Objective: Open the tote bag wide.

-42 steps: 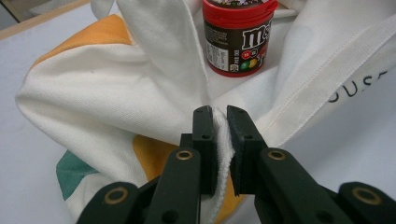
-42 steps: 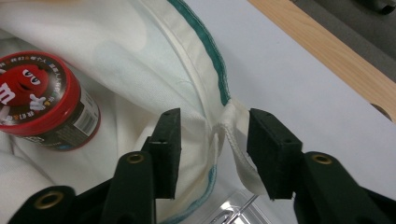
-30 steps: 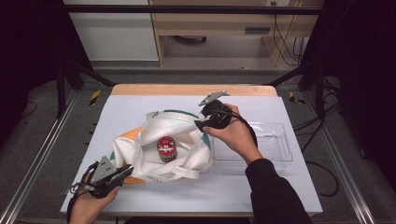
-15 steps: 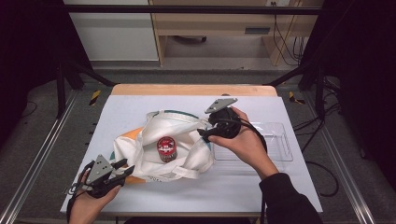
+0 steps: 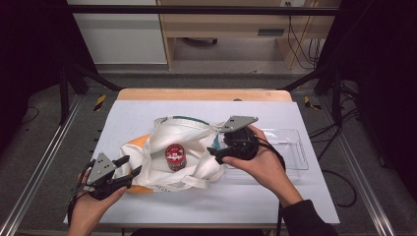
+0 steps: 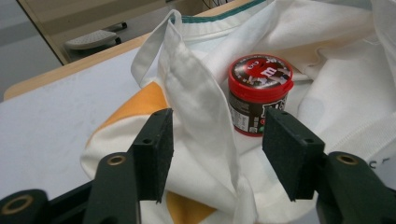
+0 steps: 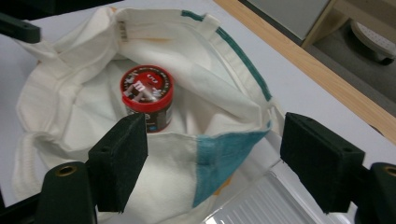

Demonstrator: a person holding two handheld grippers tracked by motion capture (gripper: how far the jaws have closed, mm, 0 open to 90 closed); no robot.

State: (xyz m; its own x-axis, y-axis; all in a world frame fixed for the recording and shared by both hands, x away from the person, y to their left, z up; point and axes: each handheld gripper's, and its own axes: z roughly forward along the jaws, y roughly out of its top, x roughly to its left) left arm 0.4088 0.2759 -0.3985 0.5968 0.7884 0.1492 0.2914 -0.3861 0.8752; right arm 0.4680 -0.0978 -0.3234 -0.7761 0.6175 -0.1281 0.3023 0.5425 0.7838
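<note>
A white tote bag (image 5: pixel 189 137) with orange and teal patches lies open in the middle of the table. A red-lidded candy jar (image 5: pixel 174 156) stands upright in its mouth. My left gripper (image 5: pixel 130 165) is open at the bag's near left corner, and a fold of the bag's strap (image 6: pixel 196 102) rises between its jaws with the jar (image 6: pixel 259 93) just beyond. My right gripper (image 5: pixel 214 153) is open at the bag's right edge. In the right gripper view it (image 7: pixel 212 140) hovers over the teal patch (image 7: pixel 229 156), with the jar (image 7: pixel 147 95) ahead to the left.
A clear plastic tray (image 5: pixel 290 147) sits on the table right of the bag, partly under the right hand, and its corner (image 7: pixel 261 205) shows below the right jaws. The white mat ends at a wooden table edge (image 5: pixel 201 94) at the back. Cables trail from both grippers.
The right gripper has moved nearer the person and lower, to the bag's right edge, and the strap stretched toward it has dropped. The left gripper has edged forward toward the bag.
</note>
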